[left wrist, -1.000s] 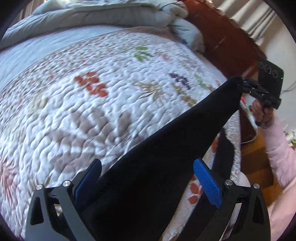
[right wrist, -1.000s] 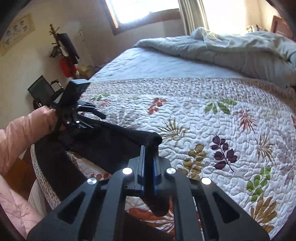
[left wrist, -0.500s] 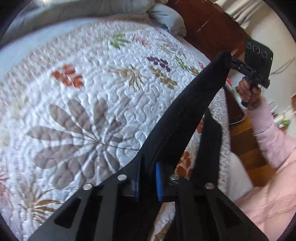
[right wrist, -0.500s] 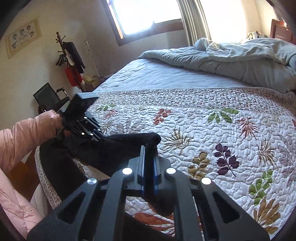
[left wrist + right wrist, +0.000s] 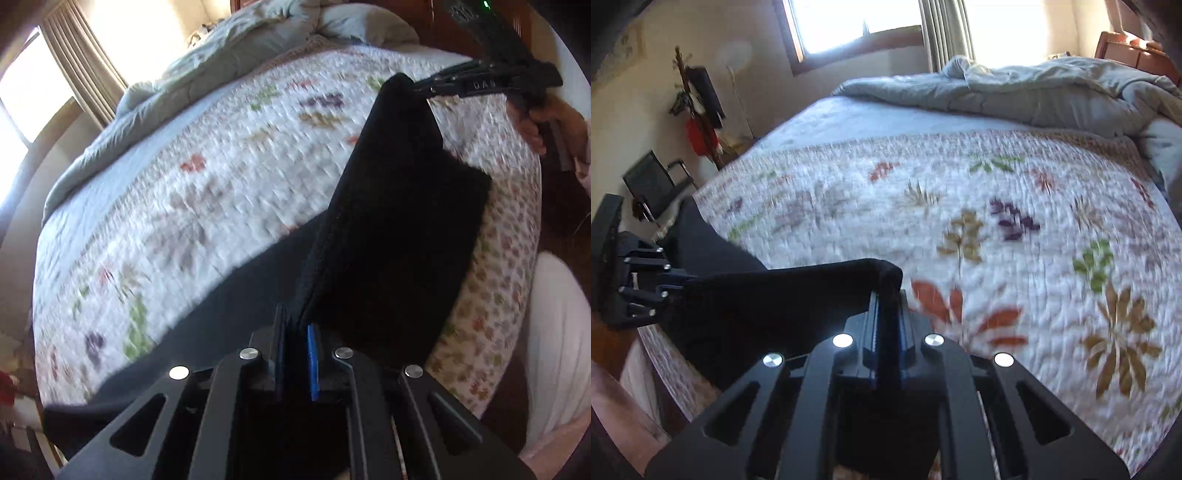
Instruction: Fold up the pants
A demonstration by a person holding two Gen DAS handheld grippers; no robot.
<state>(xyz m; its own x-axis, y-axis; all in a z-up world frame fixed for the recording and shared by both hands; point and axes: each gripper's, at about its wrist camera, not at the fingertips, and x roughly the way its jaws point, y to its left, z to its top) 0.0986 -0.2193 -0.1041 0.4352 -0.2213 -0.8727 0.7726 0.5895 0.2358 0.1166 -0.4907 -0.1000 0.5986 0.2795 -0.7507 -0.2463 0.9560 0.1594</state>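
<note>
The black pants hang stretched between my two grippers above the near edge of the bed. My left gripper is shut on one end of the top edge. My right gripper is shut on the other end; it also shows in the left wrist view at the upper right. In the right wrist view the pants run left to the left gripper. Part of the fabric drapes down over the bed's edge. Both views are blurred by motion.
A floral quilt covers the bed. A crumpled grey duvet lies at the far end by the wooden headboard. A chair and a coat stand stand by the wall left of the bed.
My left gripper closed on the pants' edge, then both grippers lifted and swung the pants over the bed. The views have tilted and blurred.
</note>
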